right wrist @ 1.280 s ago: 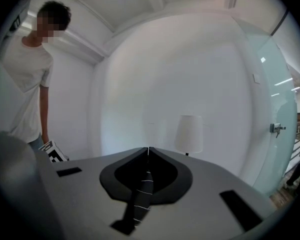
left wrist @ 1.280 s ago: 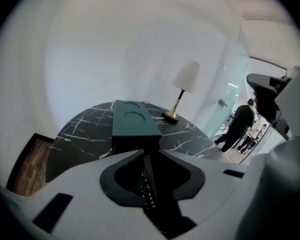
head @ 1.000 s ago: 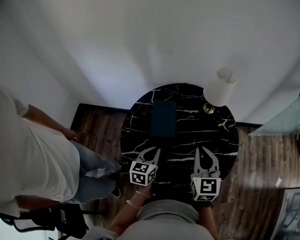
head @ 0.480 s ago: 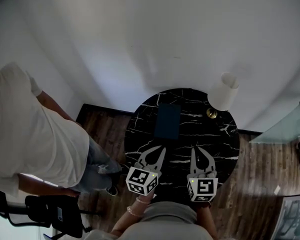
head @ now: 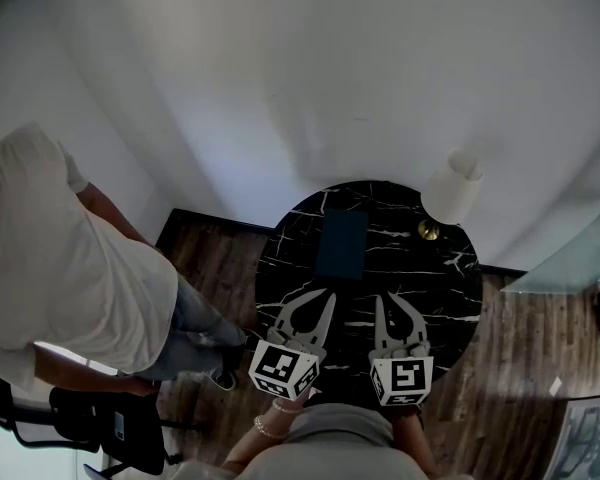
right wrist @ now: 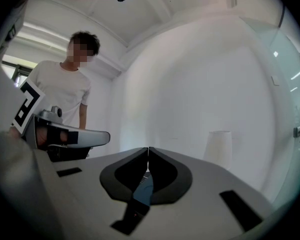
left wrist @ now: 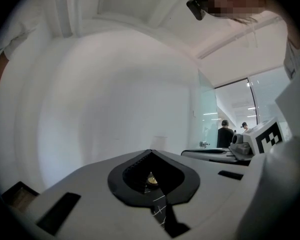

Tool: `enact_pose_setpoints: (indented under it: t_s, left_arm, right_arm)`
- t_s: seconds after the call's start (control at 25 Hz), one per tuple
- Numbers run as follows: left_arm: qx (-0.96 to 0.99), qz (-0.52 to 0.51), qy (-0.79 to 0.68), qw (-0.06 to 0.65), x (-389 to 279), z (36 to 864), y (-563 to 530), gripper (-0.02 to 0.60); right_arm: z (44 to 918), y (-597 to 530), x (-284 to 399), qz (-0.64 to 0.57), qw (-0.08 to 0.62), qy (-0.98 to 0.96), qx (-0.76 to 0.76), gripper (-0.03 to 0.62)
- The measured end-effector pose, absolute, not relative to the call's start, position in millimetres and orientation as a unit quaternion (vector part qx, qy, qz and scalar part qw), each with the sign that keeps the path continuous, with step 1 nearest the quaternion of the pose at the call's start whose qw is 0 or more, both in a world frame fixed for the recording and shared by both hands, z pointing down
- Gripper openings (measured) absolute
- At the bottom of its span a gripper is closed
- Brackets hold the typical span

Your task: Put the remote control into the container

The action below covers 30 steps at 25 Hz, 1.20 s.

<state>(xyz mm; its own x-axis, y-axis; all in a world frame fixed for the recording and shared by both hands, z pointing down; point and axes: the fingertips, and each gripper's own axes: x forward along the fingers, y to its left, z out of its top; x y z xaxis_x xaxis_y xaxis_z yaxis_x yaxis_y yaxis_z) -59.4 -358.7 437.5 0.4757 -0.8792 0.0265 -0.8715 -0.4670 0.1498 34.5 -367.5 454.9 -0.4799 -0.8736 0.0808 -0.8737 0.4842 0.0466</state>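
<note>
A dark blue flat container (head: 341,245) lies at the middle of the round black marble table (head: 450,278). My left gripper (head: 325,295) and right gripper (head: 388,297) hover side by side over the table's near half, short of the container. Both are shut with nothing held: the tips meet in the left gripper view (left wrist: 150,152) and in the right gripper view (right wrist: 148,148). Through the right jaws' gap I see a bluish strip (right wrist: 142,189) and a dark piece with a small red dot (right wrist: 135,215). I cannot make out the remote control for sure.
A white-shaded lamp (head: 452,190) on a brass foot stands at the table's far right edge, also in the right gripper view (right wrist: 218,146). A person in a white shirt (head: 70,268) stands at the left beside a black chair (head: 110,428). A glass panel (head: 570,258) is at the right.
The person at the left has stood up and come closer. The table sits a little lower and further right in the head view. Both grippers stay shut over the near half, now closer together.
</note>
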Motion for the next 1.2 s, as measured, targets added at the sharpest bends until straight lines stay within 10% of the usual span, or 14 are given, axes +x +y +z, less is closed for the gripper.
enact_pose_setpoints:
  t_s: [1.2]
  left_arm:
    - [0.866, -0.025, -0.494, 0.073, -58.5, 436.0, -359.6, 0.006]
  right_arm:
    - [454.5, -366.5, 22.4, -0.001, 0.061, -0.857, 0.511, 0.012]
